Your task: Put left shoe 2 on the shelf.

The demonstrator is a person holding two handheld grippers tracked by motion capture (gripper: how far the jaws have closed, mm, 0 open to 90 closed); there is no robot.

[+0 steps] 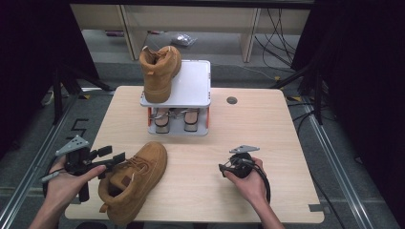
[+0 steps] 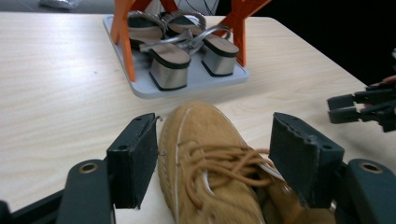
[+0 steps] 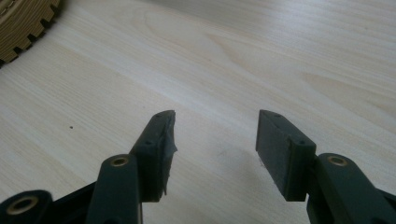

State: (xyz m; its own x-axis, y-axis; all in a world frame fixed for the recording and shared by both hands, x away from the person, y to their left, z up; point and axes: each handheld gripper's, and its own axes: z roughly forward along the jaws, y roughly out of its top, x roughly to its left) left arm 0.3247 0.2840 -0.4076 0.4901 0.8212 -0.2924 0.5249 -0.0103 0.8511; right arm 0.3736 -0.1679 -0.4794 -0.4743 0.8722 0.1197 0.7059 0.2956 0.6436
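Straddling the tan boot point(image 2: 210, 172) on the table point(image 1: 267, 124), my left gripper point(image 2: 215, 158) has jaws spread, not clamped; my right gripper point(image 3: 215, 149) hovers nearby, jaws apart, holding nothing.

table point(image 1: 267, 129) – light wood | tan boot point(image 1: 136, 179) – lying | shoe rack point(image 1: 184, 95) – standing

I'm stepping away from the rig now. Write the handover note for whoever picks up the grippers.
Left gripper: open, jaws on either side of the tan boot on the table, not yet clamped.
Right gripper: open, holding nothing, over bare table.
Done: the matching boot stands on the shoe rack's top shelf; silver heeled sandals sit on the lower shelf.
Left: probably grip the table boot and set it beside its mate.
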